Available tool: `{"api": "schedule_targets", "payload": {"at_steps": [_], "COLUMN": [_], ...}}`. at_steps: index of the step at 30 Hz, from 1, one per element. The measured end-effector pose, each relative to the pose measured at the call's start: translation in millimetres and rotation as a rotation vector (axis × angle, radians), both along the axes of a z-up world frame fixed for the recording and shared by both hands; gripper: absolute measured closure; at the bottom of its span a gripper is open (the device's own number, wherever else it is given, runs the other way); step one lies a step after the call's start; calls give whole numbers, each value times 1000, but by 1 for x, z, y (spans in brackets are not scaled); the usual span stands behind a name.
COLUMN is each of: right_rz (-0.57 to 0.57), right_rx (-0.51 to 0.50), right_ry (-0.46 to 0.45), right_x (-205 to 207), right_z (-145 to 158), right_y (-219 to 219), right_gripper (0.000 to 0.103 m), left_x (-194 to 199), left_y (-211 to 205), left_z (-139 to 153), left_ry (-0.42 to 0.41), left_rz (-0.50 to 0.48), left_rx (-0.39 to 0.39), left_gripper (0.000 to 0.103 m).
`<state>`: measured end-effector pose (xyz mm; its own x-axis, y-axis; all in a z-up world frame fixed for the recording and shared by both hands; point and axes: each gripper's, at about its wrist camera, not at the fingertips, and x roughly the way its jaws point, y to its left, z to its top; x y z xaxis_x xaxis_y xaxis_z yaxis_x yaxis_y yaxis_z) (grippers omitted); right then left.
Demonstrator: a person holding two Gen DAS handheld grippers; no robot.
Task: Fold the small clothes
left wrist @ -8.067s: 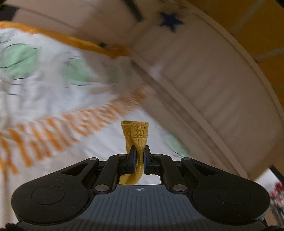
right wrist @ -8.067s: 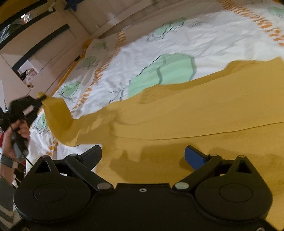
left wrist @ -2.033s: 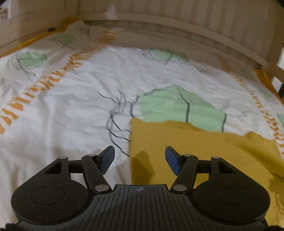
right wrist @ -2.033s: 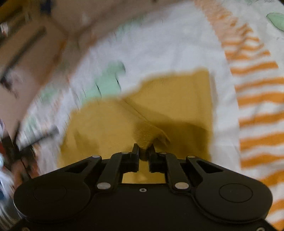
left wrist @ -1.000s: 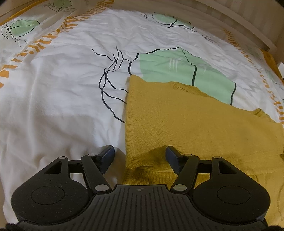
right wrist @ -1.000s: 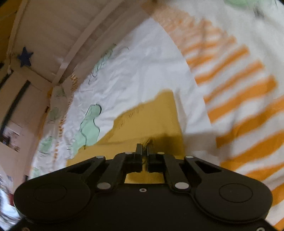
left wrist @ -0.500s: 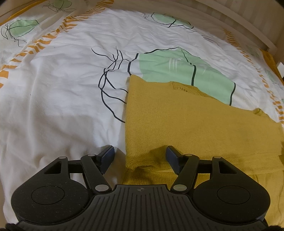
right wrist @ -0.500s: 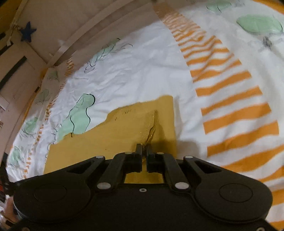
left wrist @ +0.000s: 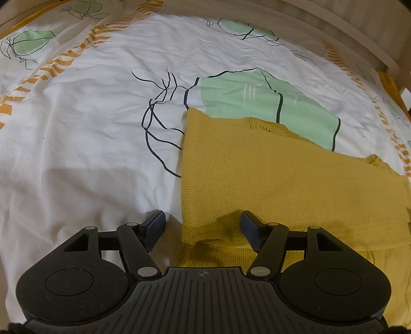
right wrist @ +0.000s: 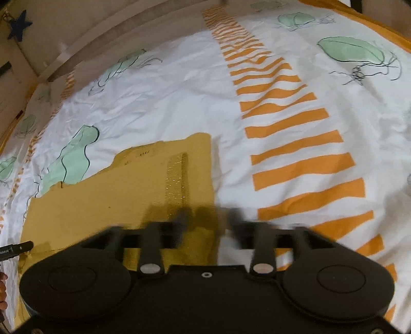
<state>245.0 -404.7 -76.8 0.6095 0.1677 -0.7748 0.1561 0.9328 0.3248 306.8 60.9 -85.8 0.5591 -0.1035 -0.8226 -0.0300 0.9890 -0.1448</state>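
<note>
Right wrist: no legible writing on the mustard sweater [right wrist: 102,205].

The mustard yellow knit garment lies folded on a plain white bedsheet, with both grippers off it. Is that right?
Not quite. The bedsheet is not plain: the left wrist view shows green shapes and orange stripes printed on it. The mustard yellow knit garment does lie folded there, neither gripper gripping it.

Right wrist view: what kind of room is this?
Probably a bedroom, maybe a child's. The yellow garment lies on a printed bed cover, a pale slatted bed rail edges it, and a blue star hangs on the wall.
</note>
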Motion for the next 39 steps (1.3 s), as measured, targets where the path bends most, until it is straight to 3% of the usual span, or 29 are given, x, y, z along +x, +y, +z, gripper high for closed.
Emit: {"api": "schedule_targets", "payload": {"at_steps": [12,15,20,24,33,39], "right_rz": [-77,-70,-69,-72,-43,-48], "right_rx": [141,152,180,206,216,251], "right_ry": [-12,-18,-5,-9,16,61], "right_x": [-31,-45,-75,-105,-173,-205], "right_z": [11,15,20,27,33,24], "right_y": [-1,3,8,10,16,14], "right_gripper": [14,14,13,11,8,4], "left_x": [-17,-28,-51,-77,-149,-180], "left_y": [7,10,7,18,22,31], "left_z": [4,4,7,6,12,13], "left_ry": [-16,17,29,62,72,105], "left_rz": [-15,-24,-81,-61,-132,-102], "left_rx": [-18,-23,43,-25,9,-40], "left_gripper": [40,40,40,40,40,40]}}
